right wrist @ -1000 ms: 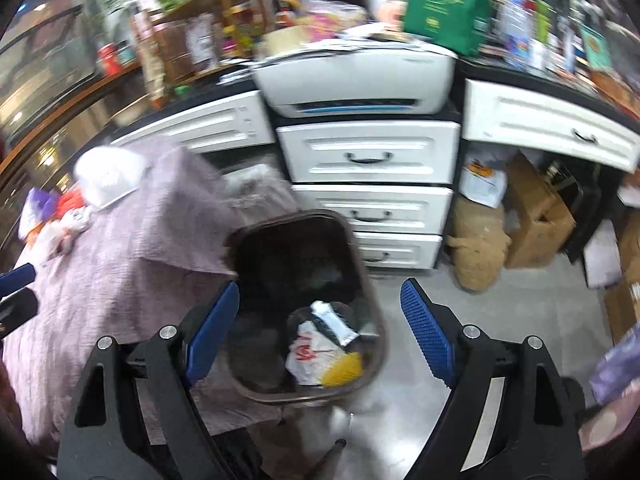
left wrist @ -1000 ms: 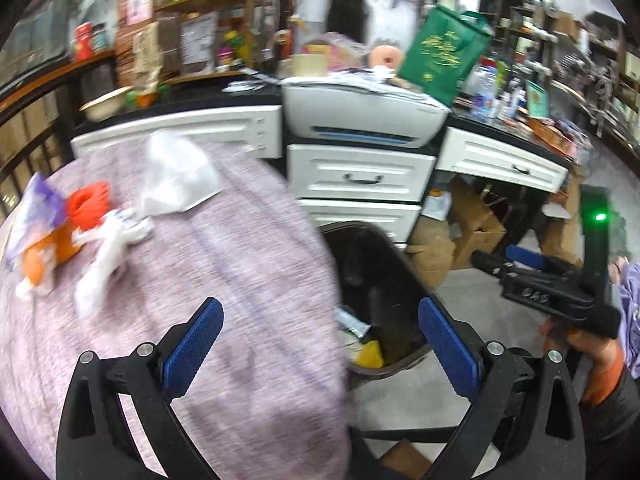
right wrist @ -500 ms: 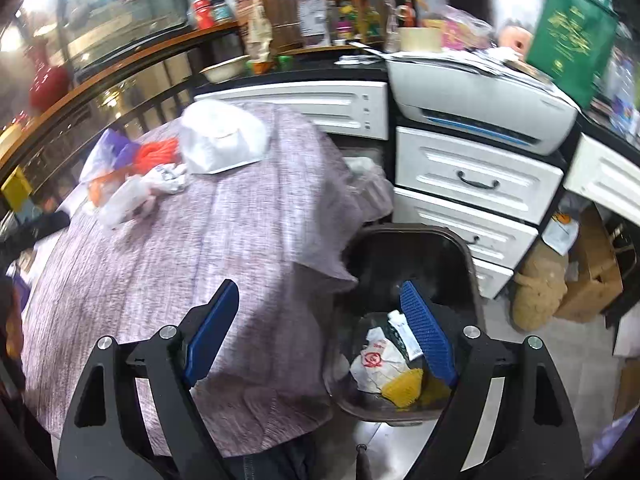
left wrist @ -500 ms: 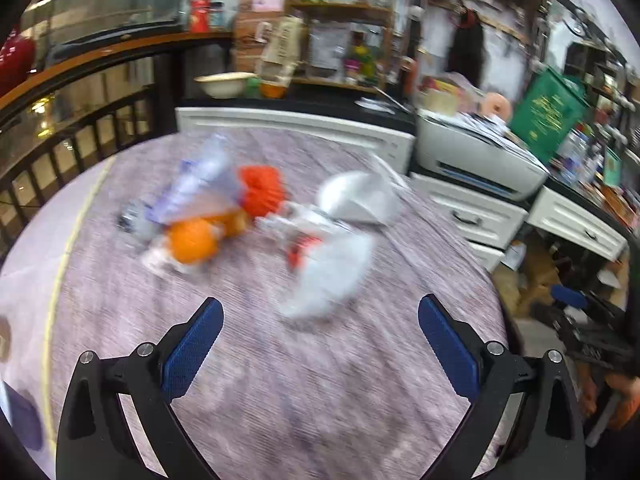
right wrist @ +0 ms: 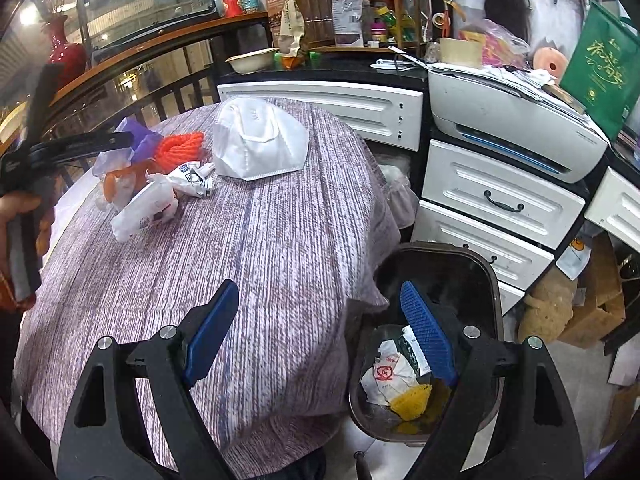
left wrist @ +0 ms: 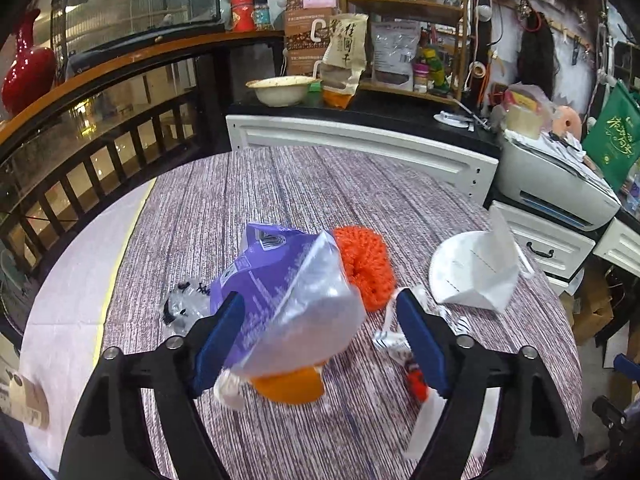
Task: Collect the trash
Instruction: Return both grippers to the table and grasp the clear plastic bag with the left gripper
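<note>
A pile of trash lies on the round table [left wrist: 248, 208]: a purple and clear plastic bag [left wrist: 288, 284], an orange mesh scrubber [left wrist: 366, 270], an orange piece [left wrist: 290, 386], crumpled white wrappers [left wrist: 394, 334] and a white face mask [left wrist: 476, 270]. My left gripper [left wrist: 318, 342] is open, its jaws either side of the purple bag, just above it. My right gripper [right wrist: 320, 332] is open and empty, over the table edge beside the dark trash bin [right wrist: 486, 264], which holds wrappers [right wrist: 386, 374]. The pile [right wrist: 156, 168] and mask [right wrist: 256, 144] show in the right wrist view too.
White drawers [right wrist: 500, 200] and a printer [right wrist: 512, 128] stand behind the bin. A cluttered counter with a bowl [left wrist: 280, 90] runs behind the table. A dark railing [left wrist: 80, 168] is at the left. Cardboard boxes [right wrist: 592, 300] sit on the floor at right.
My left gripper swung from the bin back over the table and came down close around the purple bag. My right gripper shifted left from above the bin toward the table edge.
</note>
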`<act>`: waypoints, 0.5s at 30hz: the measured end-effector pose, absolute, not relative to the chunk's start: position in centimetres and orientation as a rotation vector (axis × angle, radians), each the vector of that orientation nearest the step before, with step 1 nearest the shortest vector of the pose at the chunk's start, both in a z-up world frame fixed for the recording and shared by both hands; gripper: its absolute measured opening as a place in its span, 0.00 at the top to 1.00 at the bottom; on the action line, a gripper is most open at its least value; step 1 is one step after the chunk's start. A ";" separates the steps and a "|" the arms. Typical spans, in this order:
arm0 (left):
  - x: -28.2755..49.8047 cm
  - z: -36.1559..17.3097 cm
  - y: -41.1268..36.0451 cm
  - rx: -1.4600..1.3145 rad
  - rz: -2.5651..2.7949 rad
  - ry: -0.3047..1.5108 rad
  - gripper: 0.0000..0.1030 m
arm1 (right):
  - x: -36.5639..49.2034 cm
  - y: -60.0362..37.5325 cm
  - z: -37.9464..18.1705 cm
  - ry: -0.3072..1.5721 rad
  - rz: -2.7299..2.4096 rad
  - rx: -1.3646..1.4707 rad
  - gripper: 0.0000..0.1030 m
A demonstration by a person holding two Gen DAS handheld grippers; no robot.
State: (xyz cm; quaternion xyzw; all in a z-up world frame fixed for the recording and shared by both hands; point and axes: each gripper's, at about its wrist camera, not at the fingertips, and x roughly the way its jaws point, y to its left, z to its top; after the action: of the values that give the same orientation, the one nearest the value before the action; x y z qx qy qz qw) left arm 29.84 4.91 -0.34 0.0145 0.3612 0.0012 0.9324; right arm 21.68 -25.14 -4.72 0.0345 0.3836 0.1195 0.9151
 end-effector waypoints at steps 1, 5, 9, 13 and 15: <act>30.3 -0.5 5.0 0.028 0.005 0.752 0.34 | 21.9 -25.0 -4.7 0.790 0.249 0.069 0.20; 30.7 -1.1 6.0 -0.010 0.020 0.764 0.54 | 23.3 -24.0 -4.0 0.775 0.267 0.053 0.20; 29.6 -0.4 6.6 -0.047 0.018 0.727 0.65 | 25.5 -22.6 -3.1 0.753 0.303 0.063 0.20; 27.4 1.2 6.9 -0.047 0.031 0.629 0.68 | 28.5 -20.4 -1.8 0.741 0.357 0.073 0.20; 26.4 2.0 7.1 -0.061 0.032 0.589 0.69 | 30.0 -19.3 -1.5 0.740 0.372 0.076 0.20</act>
State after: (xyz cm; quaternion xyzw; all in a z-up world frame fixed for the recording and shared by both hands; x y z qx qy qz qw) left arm 26.39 7.15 2.02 -0.0301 0.2901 0.0160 0.9564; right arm 30.01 -19.26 -1.46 0.0371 0.3594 0.1806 0.9148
